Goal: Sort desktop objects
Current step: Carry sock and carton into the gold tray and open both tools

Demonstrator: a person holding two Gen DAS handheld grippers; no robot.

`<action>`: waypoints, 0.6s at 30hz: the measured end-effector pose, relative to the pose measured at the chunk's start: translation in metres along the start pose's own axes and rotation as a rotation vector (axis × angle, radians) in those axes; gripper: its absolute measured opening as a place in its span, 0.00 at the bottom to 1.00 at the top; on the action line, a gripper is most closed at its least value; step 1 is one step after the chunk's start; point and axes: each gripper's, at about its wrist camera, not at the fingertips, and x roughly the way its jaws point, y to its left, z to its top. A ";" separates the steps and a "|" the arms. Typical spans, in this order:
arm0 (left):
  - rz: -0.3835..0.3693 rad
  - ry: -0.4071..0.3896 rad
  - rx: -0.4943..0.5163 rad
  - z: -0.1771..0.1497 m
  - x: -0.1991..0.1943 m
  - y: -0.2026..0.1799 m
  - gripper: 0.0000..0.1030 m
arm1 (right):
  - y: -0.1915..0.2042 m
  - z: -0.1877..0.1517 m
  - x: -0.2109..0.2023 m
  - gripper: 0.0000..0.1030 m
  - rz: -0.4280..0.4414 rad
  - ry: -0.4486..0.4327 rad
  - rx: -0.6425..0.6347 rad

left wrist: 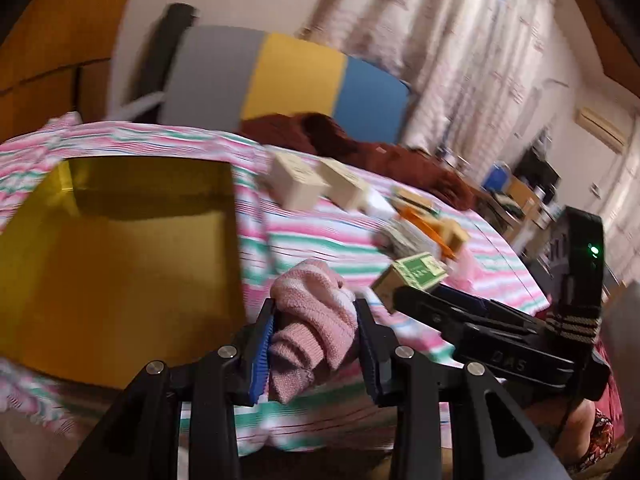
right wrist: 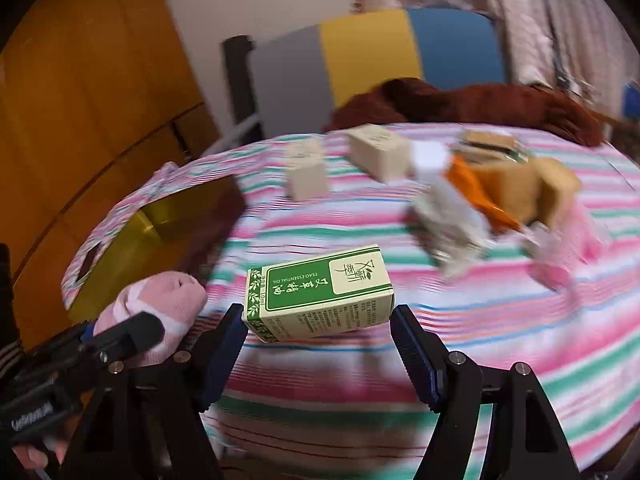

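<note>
My left gripper (left wrist: 316, 312) is shut on a rolled pink sock (left wrist: 312, 320), held above the striped cloth beside the open yellow box (left wrist: 120, 248). The sock also shows in the right wrist view (right wrist: 160, 308), with the yellow box (right wrist: 160, 232) behind it. My right gripper (right wrist: 318, 320) is around a green and cream essential-oil box (right wrist: 320, 292). The box touches the left finger (right wrist: 230, 332). A gap shows at the right finger (right wrist: 408, 336), so the hold is unclear. In the left wrist view the oil box (left wrist: 412, 274) sits at the right gripper's tip.
Two cream boxes (right wrist: 308, 170) (right wrist: 378, 152) stand on the striped cloth (right wrist: 480, 320). A blurred pile of small items with an orange piece (right wrist: 472, 188) lies at the right. A brown garment (right wrist: 460, 104) and a grey, yellow and blue panel (right wrist: 368, 56) are behind.
</note>
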 end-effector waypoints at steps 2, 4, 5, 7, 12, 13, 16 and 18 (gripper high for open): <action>0.042 -0.021 -0.031 0.003 -0.012 0.021 0.36 | 0.021 0.004 0.005 0.72 0.035 -0.001 -0.038; 0.078 -0.034 -0.054 0.005 -0.019 0.039 0.36 | 0.043 0.009 0.010 0.72 0.064 -0.002 -0.082; 0.102 -0.043 -0.066 0.007 -0.024 0.050 0.36 | 0.054 0.012 0.012 0.72 0.078 -0.003 -0.104; 0.143 -0.052 -0.085 0.010 -0.030 0.068 0.36 | 0.075 0.017 0.019 0.72 0.104 -0.003 -0.148; 0.247 -0.047 -0.141 0.013 -0.036 0.117 0.36 | 0.125 0.027 0.043 0.72 0.171 0.032 -0.230; 0.263 -0.043 -0.150 0.013 -0.035 0.125 0.36 | 0.134 0.027 0.049 0.72 0.180 0.043 -0.243; 0.316 -0.016 -0.175 0.012 -0.034 0.148 0.37 | 0.164 0.024 0.067 0.72 0.205 0.078 -0.291; 0.349 -0.001 -0.183 0.011 -0.033 0.158 0.37 | 0.180 0.021 0.077 0.72 0.214 0.099 -0.316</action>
